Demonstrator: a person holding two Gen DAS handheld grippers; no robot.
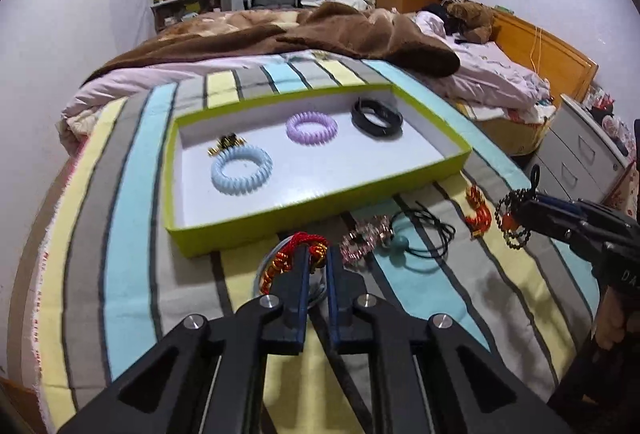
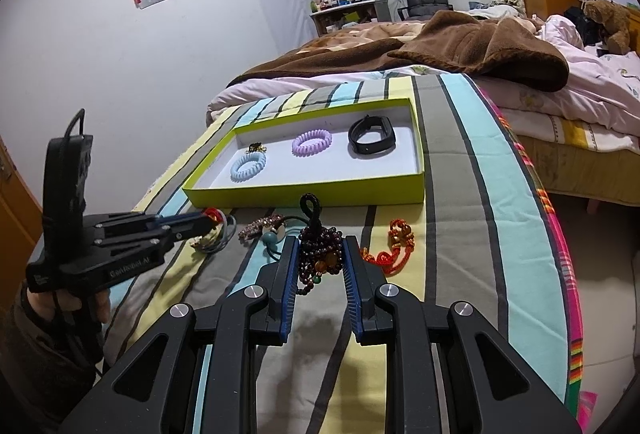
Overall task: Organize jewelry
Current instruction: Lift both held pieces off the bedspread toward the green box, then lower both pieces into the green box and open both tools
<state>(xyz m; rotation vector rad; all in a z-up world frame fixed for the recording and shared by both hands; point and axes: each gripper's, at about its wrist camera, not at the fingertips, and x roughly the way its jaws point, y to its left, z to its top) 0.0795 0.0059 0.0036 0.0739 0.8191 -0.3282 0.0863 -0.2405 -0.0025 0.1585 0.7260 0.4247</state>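
Left fingers (image 1: 303, 266) pinching red knotted bangle (image 1: 298, 254); right fingers (image 2: 352, 266), clearer alone, clasping dark beads (image 2: 322, 248).

Support: a bed (image 2: 460, 169) covered by a striped sheet (image 1: 132, 193).
Centre: a green-rimmed tray (image 1: 320, 203) is laid flat on the sheet.
6 o'clock of tray: a pink beaded bracelet (image 1: 366, 236), a black cord with a teal bead (image 1: 424, 234) and an orange knotted cord (image 2: 390, 246) are spread out.
12 o'clock: a brown blanket (image 1: 340, 33) is heaped.
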